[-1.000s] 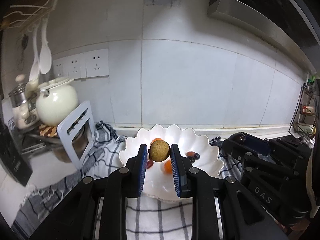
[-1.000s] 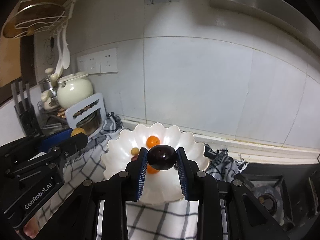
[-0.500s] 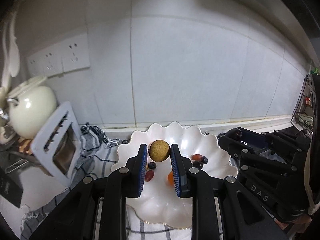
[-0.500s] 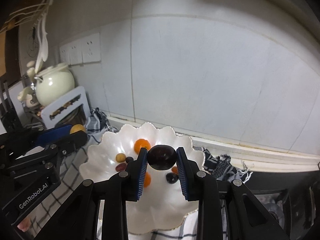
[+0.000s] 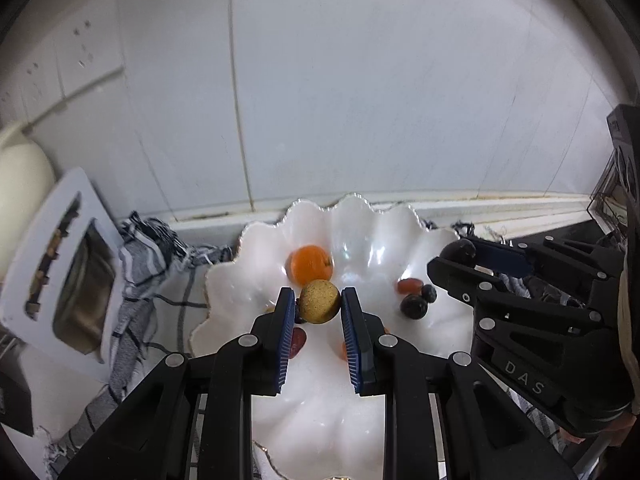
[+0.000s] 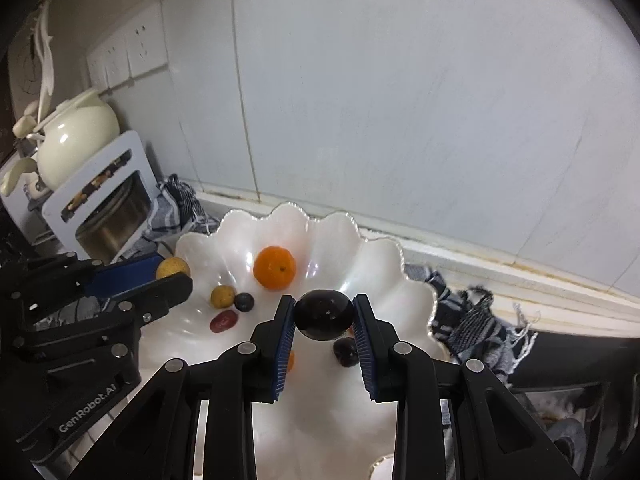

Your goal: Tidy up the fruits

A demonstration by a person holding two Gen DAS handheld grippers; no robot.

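A white scalloped bowl (image 5: 436, 256) (image 6: 384, 264) sits on a checked cloth. It holds an orange (image 5: 310, 265) (image 6: 275, 267), a small yellow fruit (image 6: 222, 296), a red one (image 6: 223, 321) and dark berries (image 5: 414, 305). My left gripper (image 5: 318, 307) is shut on a yellow-brown round fruit (image 5: 319, 301) above the bowl's middle; it also shows in the right wrist view (image 6: 173, 268). My right gripper (image 6: 324, 314) is shut on a dark plum (image 6: 323, 314) above the bowl, and shows at the bowl's right rim in the left wrist view (image 5: 460, 252).
A white rack with a metal pot (image 6: 108, 208) and a cream teapot (image 6: 76, 136) stand at the left. The tiled wall (image 6: 360, 80) rises just behind the bowl. A frayed cloth edge (image 6: 472, 320) lies right, by a dark stove (image 6: 560, 400).
Both grippers have moved forward and down over the bowl, each still holding its fruit. The bowl now fills more of both views.
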